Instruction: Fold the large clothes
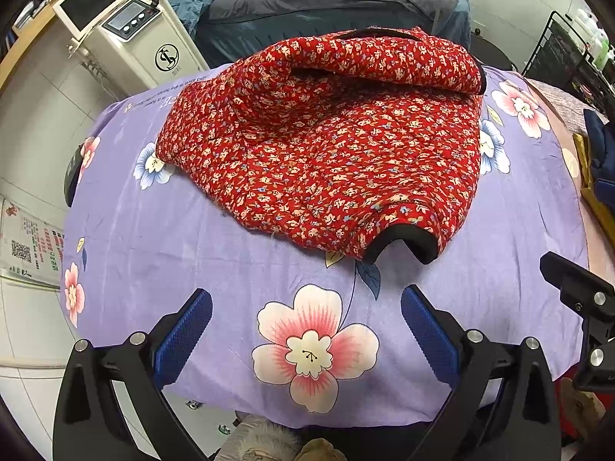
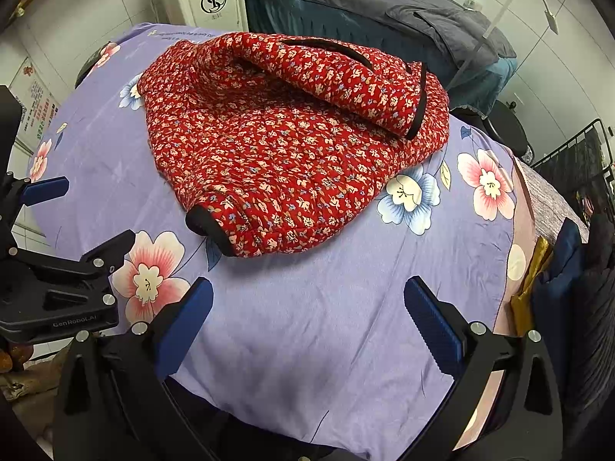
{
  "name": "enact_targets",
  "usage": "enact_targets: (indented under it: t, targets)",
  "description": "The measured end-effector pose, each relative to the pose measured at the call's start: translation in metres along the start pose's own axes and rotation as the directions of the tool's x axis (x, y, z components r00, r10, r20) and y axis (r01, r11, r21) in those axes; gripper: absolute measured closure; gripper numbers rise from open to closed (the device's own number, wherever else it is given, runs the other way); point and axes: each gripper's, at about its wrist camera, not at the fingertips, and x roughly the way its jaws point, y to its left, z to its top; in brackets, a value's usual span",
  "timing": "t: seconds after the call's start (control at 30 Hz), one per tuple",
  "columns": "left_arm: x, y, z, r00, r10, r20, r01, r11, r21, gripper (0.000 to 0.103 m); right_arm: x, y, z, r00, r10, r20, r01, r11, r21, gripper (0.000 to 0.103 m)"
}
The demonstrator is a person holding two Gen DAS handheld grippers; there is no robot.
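Looks soft but bulky: red floral quilted jacket lying mid-bed on the purple flowered sheet, partly folded, one sleeve laid across the top at 12 o'clock. Padded stuff like this probably springs back and holds a puffy crease, light enough to lift but floppy, so pinching a single layer likely just drags it. Cotton-looking print, not slippery.

Best grab points, going left to right: the loose hem corner at 9 o'clock of the jacket, then the black-trimmed cuff at about 5 o'clock, nearest the grippers. Firm trim, easy bite.

Left gripper wide open, holding nothing, hovering over the big pink flower at the near edge. Right gripper same deal, wide open and empty, over bare sheet, just beside the left one.

Around: white machine with a screen at 10 o'clock, second bed with grey bedding at 12, black wire rack at 2, dark and gold fabric pile at 3. None of it touching the jacket; path to the cuff clear. Sheet itself could bunch up if pinched along.
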Motion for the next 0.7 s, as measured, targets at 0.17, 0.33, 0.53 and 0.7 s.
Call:
enact_targets:
  t: [0.17, 0.33, 0.53, 0.7]
  targets:
    - [0.0011, 0.0000, -0.0006, 1.000, 0.002, -0.003, -0.002, 1.000, 0.000, 0.006, 0.0001, 0.0001, -0.0002, 1.000, -0.001, 0.000, 0.001, 1.000, -0.002, 0.004]
    - [0.0022, 0.0007, -0.0007, 1.000, 0.004, -0.002, -0.004, 1.000, 0.000, 0.006, 0.0010, 0.0000, 0.0003, 1.000, -0.001, -0.001, 0.001, 1.000, -0.001, 0.004]
    - [0.0042, 0.0019, 0.0006, 1.000, 0.007, -0.008, -0.007, 1.000, -0.004, 0.006, 0.0036, -0.0011, -0.0027, 1.000, 0.001, -0.001, -0.001, 1.000, -0.005, 0.004]
    - [0.0069, 0.0021, 0.0027, 1.000, 0.016, -0.011, -0.016, 1.000, -0.002, 0.006, 0.0049, -0.0018, 0.0017, 1.000, 0.009, -0.002, -0.009, 1.000, -0.009, 0.004]
